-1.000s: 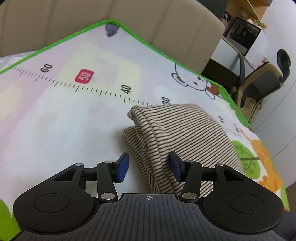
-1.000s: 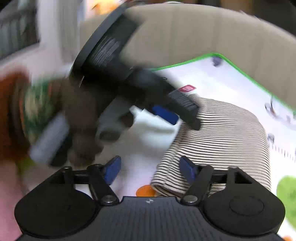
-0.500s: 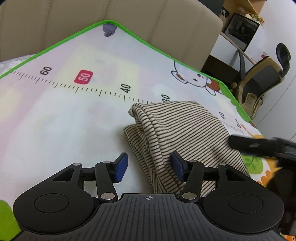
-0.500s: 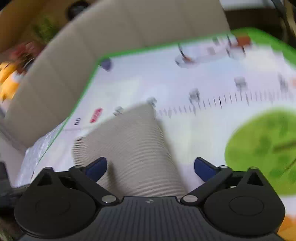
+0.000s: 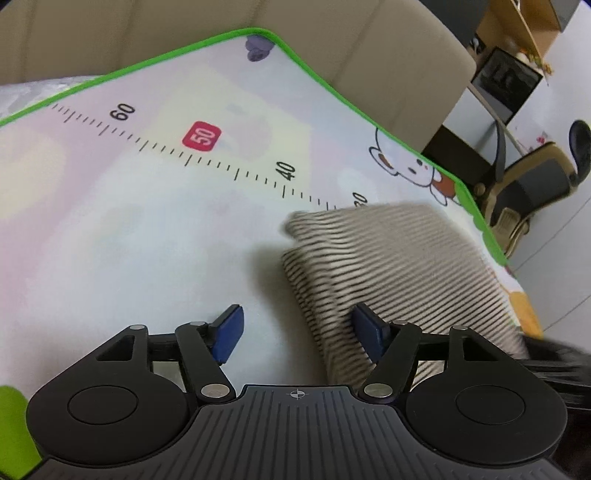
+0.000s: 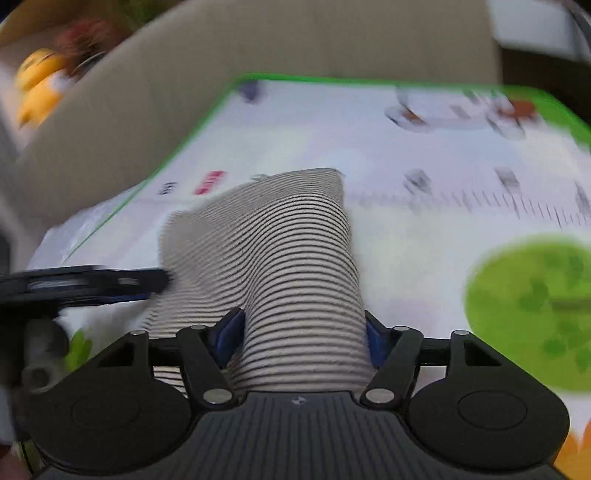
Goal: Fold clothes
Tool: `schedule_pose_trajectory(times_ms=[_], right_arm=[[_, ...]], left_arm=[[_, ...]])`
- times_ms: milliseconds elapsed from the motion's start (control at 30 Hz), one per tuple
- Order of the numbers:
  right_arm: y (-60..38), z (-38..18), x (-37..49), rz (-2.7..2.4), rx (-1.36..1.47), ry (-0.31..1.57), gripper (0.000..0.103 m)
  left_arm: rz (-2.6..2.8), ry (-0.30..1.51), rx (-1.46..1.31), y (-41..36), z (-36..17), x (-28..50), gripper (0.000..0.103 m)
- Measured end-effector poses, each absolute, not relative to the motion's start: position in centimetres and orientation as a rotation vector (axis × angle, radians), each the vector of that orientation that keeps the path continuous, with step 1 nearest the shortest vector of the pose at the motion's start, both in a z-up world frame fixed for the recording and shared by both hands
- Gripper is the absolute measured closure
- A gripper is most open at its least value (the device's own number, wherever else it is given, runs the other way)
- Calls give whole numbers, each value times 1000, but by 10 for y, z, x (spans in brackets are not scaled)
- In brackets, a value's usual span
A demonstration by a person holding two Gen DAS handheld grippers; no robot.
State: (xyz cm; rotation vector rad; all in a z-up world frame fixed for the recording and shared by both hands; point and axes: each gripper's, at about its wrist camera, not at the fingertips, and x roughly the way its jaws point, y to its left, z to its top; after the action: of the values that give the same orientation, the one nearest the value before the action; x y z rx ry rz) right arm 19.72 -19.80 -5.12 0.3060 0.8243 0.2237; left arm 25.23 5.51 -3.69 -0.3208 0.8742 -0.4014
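Observation:
A folded brown-and-white striped garment lies on a play mat printed with a ruler and edged in green. My left gripper hovers over the garment's near left edge with its jaws opening. The edge lies between the blue pads and only the right pad is at the cloth. In the right wrist view the garment rises as a ridge filling the gap of my right gripper. Its jaws are closing and both pads press the cloth. The left gripper shows blurred at the garment's left side.
A beige padded sofa back runs behind the mat. An office chair and a desk stand beyond the mat's right corner. A yellow toy sits past the sofa. Bare mat lies left of the garment.
My left jaws have spread wider and the garment has shifted right between them. My right gripper has rolled, come down over the garment's end and narrowed its jaws onto it.

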Motion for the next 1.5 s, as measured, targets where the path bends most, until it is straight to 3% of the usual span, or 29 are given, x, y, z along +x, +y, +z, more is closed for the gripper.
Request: schedule_pose_trajectory(times_ms=[100, 200, 267, 367, 867, 1067, 1300, 1500], right_arm=[[-200, -55, 195, 241, 316, 805, 35], [-196, -56, 191, 254, 254, 782, 32], [-198, -52, 185, 258, 254, 775, 31], [-200, -47, 180, 272, 239, 777, 30], [-232, -60, 183, 431, 290, 841, 19], [-207, -62, 195, 522, 334, 878, 29], [-118, -65, 234, 621, 335, 851, 35], [-71, -57, 255, 615, 290, 866, 35]], left_arm=[[-419, 854, -342, 60, -28, 243, 34], [-523, 885, -419, 53, -27, 235, 14], [-529, 913, -385, 35, -29, 231, 13], [-495, 944, -269, 11, -38, 226, 19], [-419, 1007, -379, -12, -55, 226, 21], [-411, 1077, -350, 2, -43, 235, 39], [-278, 1001, -133, 57, -15, 233, 41], [-175, 924, -206, 110, -18, 236, 40]])
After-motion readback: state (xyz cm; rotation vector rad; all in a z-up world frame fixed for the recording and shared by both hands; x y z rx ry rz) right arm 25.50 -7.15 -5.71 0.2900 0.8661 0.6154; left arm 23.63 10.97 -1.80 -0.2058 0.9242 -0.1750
